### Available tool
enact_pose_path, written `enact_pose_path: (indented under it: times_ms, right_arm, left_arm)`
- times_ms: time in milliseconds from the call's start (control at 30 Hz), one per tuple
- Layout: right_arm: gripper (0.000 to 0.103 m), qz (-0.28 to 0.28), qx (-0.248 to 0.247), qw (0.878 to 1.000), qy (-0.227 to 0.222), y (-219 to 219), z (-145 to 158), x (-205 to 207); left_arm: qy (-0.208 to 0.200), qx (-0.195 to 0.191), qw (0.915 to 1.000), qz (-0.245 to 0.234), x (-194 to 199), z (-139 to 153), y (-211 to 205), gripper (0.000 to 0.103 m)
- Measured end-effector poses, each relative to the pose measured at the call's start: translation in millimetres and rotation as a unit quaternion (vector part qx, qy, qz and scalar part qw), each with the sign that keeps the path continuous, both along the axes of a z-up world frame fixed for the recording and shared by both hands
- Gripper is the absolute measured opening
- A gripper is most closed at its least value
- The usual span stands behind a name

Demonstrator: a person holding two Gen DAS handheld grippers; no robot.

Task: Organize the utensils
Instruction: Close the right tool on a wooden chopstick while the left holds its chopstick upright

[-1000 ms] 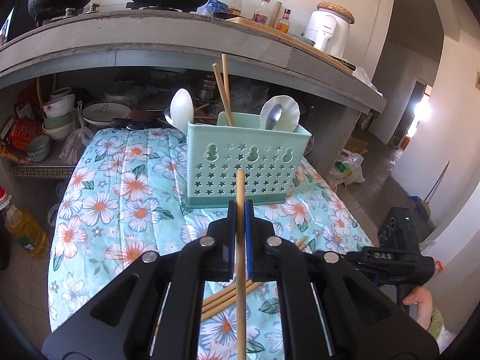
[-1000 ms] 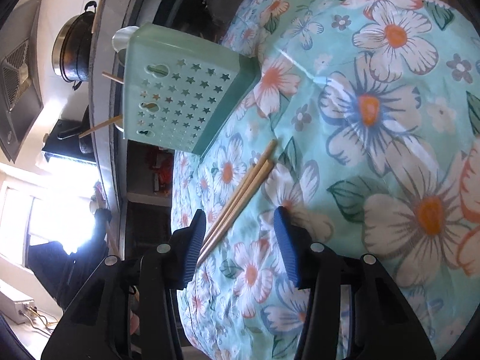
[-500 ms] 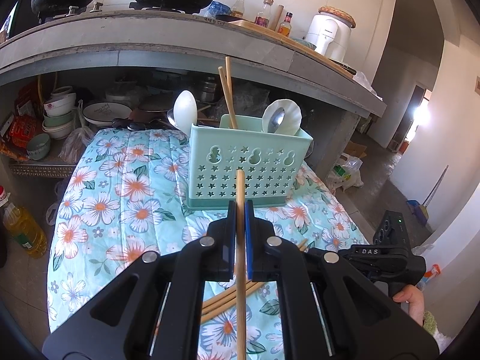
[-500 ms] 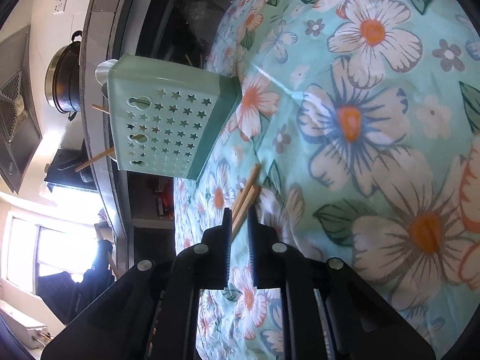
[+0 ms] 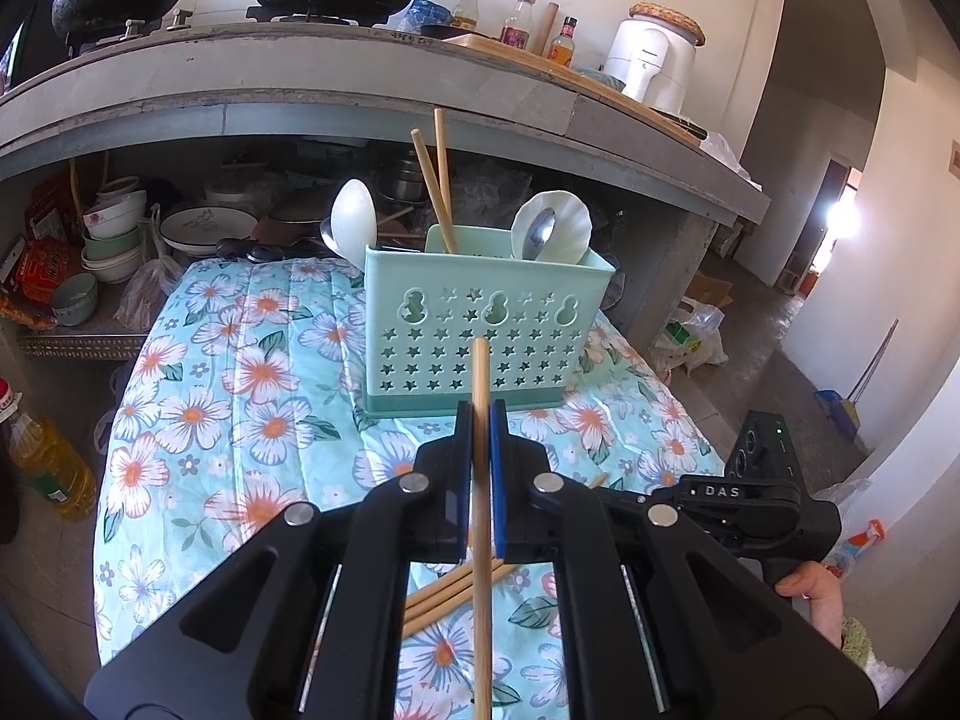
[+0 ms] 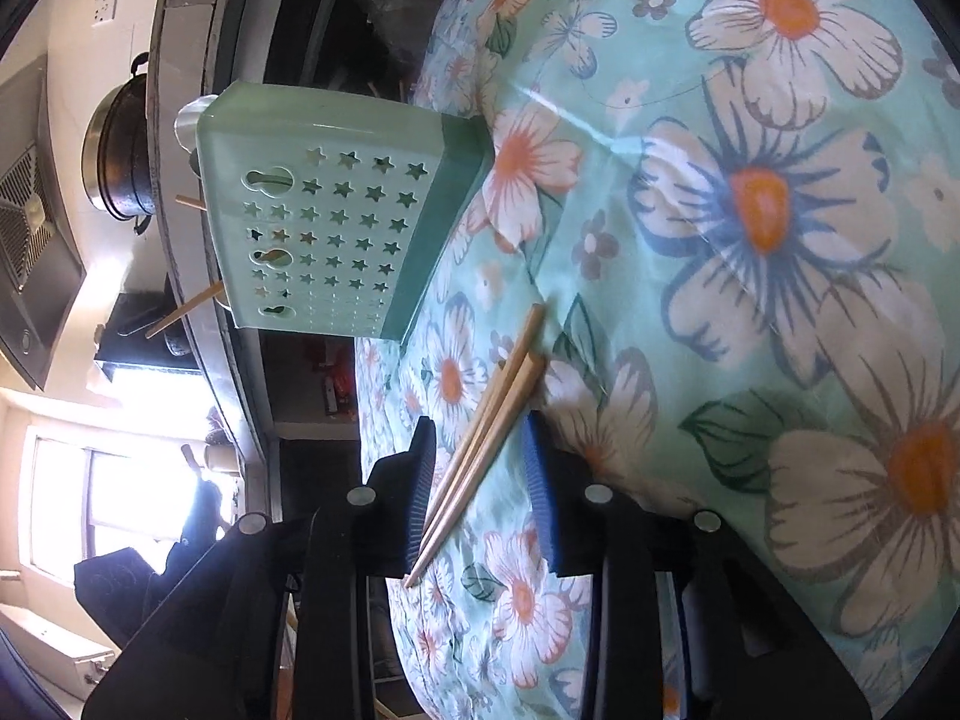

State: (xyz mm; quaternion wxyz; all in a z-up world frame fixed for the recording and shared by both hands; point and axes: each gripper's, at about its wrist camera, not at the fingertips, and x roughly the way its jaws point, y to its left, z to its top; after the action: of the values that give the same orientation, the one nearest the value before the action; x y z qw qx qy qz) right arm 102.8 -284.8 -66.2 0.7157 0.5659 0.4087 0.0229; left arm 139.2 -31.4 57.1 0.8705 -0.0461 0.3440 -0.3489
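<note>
Floral cloth [image 6: 780, 120] bears light, stiff, slippery chopsticks [image 6: 486, 414]; right gripper [image 6: 477, 504] is opening around them, untouched; left gripper [image 5: 480, 468] clenches one chopstick [image 5: 480, 396] mid-shaft.

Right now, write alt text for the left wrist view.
The left tongs are shut on one upright chopstick before a mint utensil caddy on a floral tablecloth. More chopsticks lie beneath.

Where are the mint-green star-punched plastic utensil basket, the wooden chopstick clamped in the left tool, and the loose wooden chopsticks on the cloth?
Mint-green star-punched plastic utensil basket [image 5: 480, 336], left wrist view, front wall.
Clamped wooden chopstick [image 5: 480, 372], left wrist view, upper shaft.
Loose wooden chopsticks [image 6: 480, 438], right wrist view, mid-shafts.
</note>
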Motion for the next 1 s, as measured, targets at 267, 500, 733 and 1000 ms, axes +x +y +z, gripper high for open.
enact_pose_path:
  times_ms: [267, 500, 733, 1000]
  right_arm:
    - [0.003, -0.015, 0.009, 1.000, -0.017, -3.4, 2.4, -10.3]
    - [0.007, -0.008, 0.031, 0.999, -0.029, -10.9, 11.9, -22.4]
    - [0.027, 0.004, 0.022, 1.000, 0.013, -3.4, -3.9, 2.3]
    - [0.008, -0.011, 0.012, 1.000, -0.002, -3.3, 2.3, -2.2]
  left_arm:
    - [0.003, 0.003, 1.0000, 0.005, 1.3, -0.8, 1.9, 0.004]
    - [0.005, 0.004, 1.0000, 0.002, 1.4, -1.3, -0.7, 0.004]
    - [0.005, 0.006, 1.0000, 0.000, 0.2, -0.5, -2.6, 0.004]
    - [0.004, 0.009, 0.9999, 0.004, -0.4, 0.2, -1.6, 0.004]
